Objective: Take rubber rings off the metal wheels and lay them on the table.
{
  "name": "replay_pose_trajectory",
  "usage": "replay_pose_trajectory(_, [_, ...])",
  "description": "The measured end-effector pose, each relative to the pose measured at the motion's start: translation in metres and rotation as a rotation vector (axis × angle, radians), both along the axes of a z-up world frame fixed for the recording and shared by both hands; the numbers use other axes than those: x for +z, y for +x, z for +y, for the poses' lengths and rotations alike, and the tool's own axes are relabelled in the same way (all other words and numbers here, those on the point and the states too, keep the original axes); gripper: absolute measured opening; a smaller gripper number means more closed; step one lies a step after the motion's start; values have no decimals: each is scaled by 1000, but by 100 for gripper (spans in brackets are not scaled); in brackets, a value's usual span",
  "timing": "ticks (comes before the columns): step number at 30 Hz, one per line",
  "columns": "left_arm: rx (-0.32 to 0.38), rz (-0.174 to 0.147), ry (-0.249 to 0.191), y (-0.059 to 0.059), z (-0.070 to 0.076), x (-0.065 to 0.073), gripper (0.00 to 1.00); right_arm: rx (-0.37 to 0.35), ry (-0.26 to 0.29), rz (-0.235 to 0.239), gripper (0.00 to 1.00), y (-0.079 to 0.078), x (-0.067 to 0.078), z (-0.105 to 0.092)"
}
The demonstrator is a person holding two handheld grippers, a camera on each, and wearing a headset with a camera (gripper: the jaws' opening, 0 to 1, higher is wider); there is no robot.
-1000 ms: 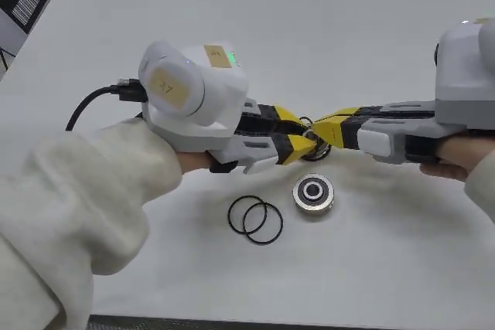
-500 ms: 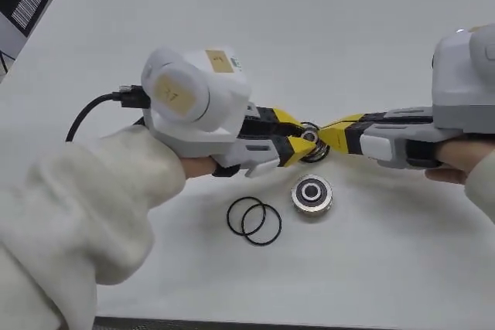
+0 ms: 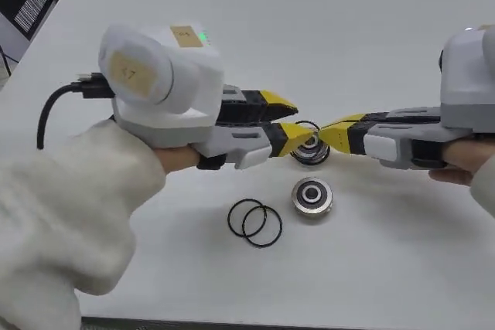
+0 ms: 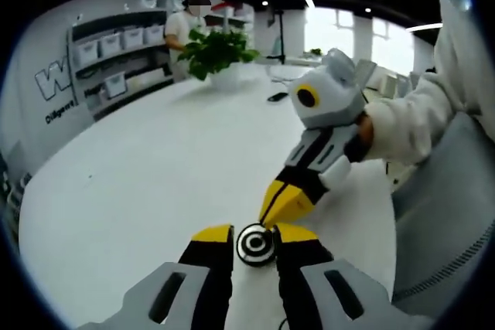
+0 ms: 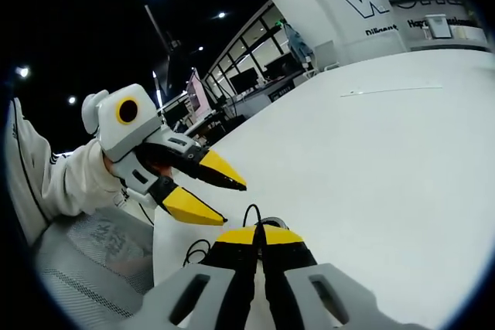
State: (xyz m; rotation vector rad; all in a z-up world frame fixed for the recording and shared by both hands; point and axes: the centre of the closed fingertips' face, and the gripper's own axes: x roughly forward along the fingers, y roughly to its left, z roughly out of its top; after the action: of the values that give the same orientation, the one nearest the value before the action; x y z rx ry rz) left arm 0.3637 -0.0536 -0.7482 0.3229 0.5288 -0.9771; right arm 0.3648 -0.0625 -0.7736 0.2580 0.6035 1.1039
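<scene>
Head view: metal wheel (image 3: pixel 309 150) on table (image 3: pixel 387 28). The left gripper (image 3: pixel 300 122) is parted and empty, and would best brace the wheel. The right gripper (image 3: pixel 323 134) is pinched on the rubber ring (image 3: pixel 307 124); peel outward steadily. Left gripper view: wheel at the jaw tips, bright, with concentric rings. Right gripper view: the ring is a thin black loop.
</scene>
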Motion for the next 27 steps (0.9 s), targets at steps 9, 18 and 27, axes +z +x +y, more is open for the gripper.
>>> replay_pose_trajectory(9, [-8, -84, 22, -13, 7, 36, 44, -11, 28, -1, 0, -6, 17, -5])
replay_pose_trajectory(18, [-6, -127, 51, -27, 18, 65, 57, 1, 38, -37, 0, -20, 43, -10])
replay_pose_trajectory(27, [12, -155, 46, -46, 29, 84, 69, 5, 36, -67, 0, -34, 60, -11])
